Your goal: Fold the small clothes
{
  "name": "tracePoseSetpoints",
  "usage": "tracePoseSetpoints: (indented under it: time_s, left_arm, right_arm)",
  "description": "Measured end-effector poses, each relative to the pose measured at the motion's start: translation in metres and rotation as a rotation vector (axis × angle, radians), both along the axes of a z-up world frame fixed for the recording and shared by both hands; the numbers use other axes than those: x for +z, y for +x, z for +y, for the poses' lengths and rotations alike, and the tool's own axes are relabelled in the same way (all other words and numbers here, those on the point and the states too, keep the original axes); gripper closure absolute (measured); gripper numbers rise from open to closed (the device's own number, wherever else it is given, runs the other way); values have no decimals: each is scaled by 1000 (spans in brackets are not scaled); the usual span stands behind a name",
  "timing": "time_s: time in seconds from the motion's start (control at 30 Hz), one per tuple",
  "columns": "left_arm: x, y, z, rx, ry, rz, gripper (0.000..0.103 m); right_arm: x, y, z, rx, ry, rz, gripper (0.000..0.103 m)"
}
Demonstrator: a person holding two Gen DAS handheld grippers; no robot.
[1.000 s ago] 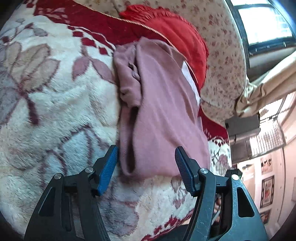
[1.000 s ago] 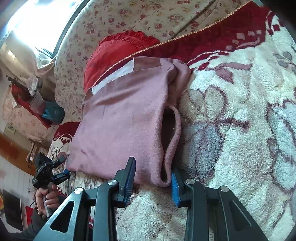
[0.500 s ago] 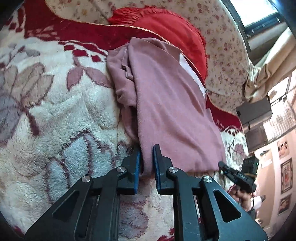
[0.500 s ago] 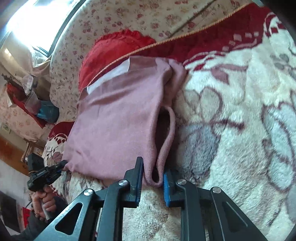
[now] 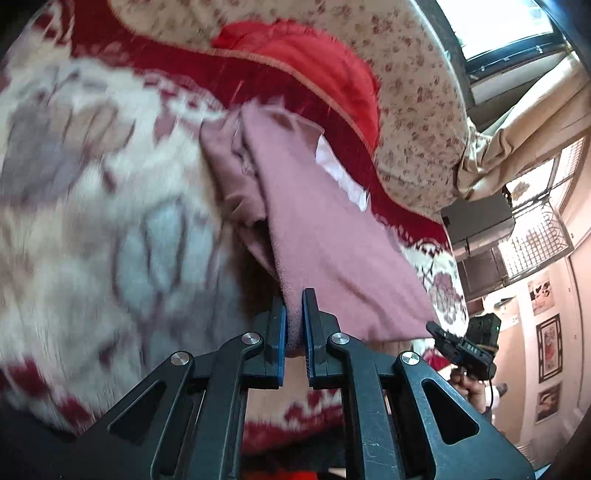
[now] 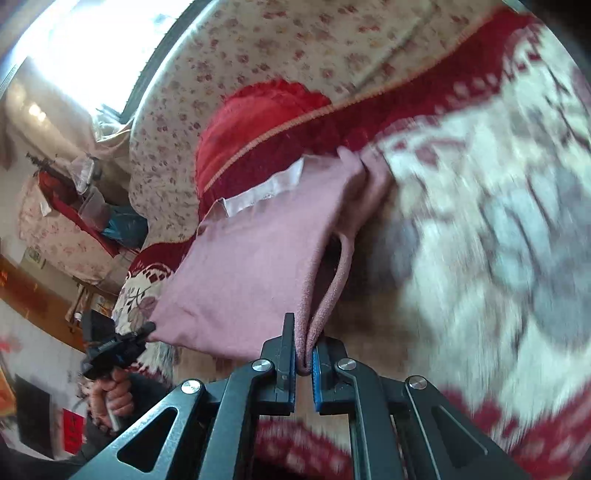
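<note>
A dusty-pink garment [image 5: 325, 229] with a white inner label lies partly on the floral fleece blanket [image 5: 92, 229]. Its near edge is lifted off the blanket. My left gripper [image 5: 293, 317] is shut on one near corner of the garment. My right gripper [image 6: 303, 350] is shut on the other near corner [image 6: 258, 266], where an armhole loop hangs. Each gripper also shows in the other's view: the right one [image 5: 436, 330] pinching the far corner, and the left one [image 6: 146, 328] doing the same.
A red cushion [image 5: 325, 70] and a flower-print bolster [image 5: 417, 110] lie beyond the garment. The blanket's red border [image 6: 424, 114] runs behind it. A window [image 5: 491, 33], curtain and wall pictures are at the room's edge.
Both grippers closed on the garment's near corners and have lifted that edge off the blanket. The background is now motion-blurred.
</note>
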State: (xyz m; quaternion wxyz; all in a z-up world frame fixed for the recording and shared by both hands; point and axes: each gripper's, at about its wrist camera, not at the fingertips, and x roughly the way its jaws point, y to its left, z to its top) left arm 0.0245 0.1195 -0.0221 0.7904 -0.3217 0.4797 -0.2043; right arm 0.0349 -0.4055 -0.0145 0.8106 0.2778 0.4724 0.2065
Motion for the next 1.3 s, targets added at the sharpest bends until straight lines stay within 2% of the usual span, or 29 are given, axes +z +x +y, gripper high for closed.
tracePoseSetpoints:
  time_s: [0.07,0.17,0.23,0.3,0.33,0.37,0.43,0.5,0.6,0.7,0.8,0.87,0.9,0.97,1.03,1.13,1.3]
  left_arm:
    - [-4,-5,-2,15,45,18,97]
    - [-9,-1,1,73,117,47,95]
    - [-16,0,-3,80,132,67,82]
    - [-16,0,-7,80,156,50,75]
    - [-15,-1,-11,73,172,39,69]
    - [-15,0,-16,62,184,26,66]
    - [-15,0,-22,54,185,8,55]
    - [-16,-1,-26,36,196,-11,53]
    - [-16,-2,-29,14,217,-29,53]
    - [-14,-5,-31,-25,224,-62,53]
    - [-10,-5,-29,-64,158,-103,53]
    - [-9,-2,-29,-102,100,-114,63]
    - [-9,-1,-29,-117,80,-117,67]
    - [-15,2,-28,-128,42,-94,70]
    - [-28,8,-21,-126,-32,-27,70]
    - [-44,14,-14,-123,-140,53,70]
    - [-56,17,-3,-92,-241,101,70]
  right_arm:
    - [-6,-6,-3,-29,7,33,97]
    - [-6,-2,-8,-106,-99,63,97]
    - [9,1,-15,-225,-254,41,94]
    - [36,7,-11,-285,-379,-28,94]
    - [46,10,-3,-282,-396,-61,94]
    - [59,16,9,-259,-392,-97,92]
    - [80,36,51,-138,-324,-140,77]
    - [92,59,101,7,-239,-155,72]
    - [93,105,196,226,-129,-84,68]
    - [76,154,266,333,-81,34,65]
    - [51,204,329,387,-133,133,65]
    - [37,228,353,403,-186,188,65]
    - [23,241,367,409,-227,244,65]
    - [3,250,379,406,-279,331,65]
    - [-11,255,384,389,-342,385,65]
    - [-19,256,402,398,-436,389,65]
    - [-30,253,440,458,-654,351,61]
